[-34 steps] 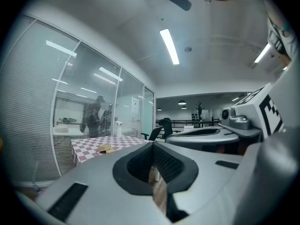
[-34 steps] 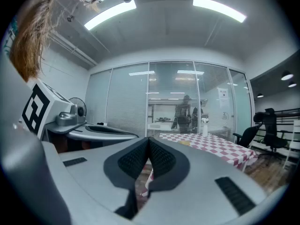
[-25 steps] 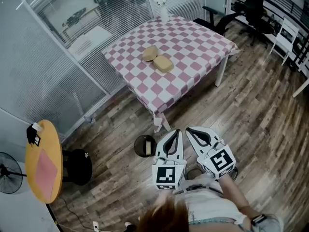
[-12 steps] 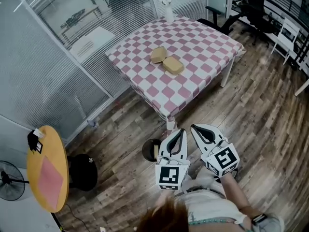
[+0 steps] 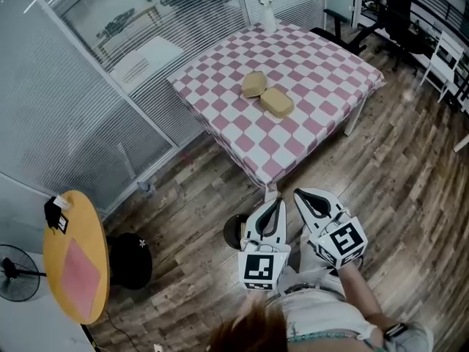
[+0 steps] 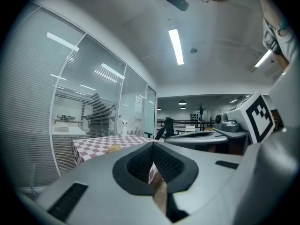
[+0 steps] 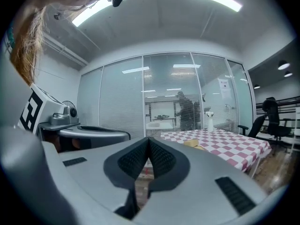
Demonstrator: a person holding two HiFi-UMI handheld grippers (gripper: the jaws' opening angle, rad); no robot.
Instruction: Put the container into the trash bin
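Advancing toward the table (image 5: 322, 64) and containers (image 5: 277, 103), the left hand-held gripper (image 5: 274, 199) and right hand-held gripper (image 5: 300, 193) remain shut, empty.

Containers (image 5: 278, 103) on table (image 5: 326, 63), trash bin (image 5: 232, 232) before it
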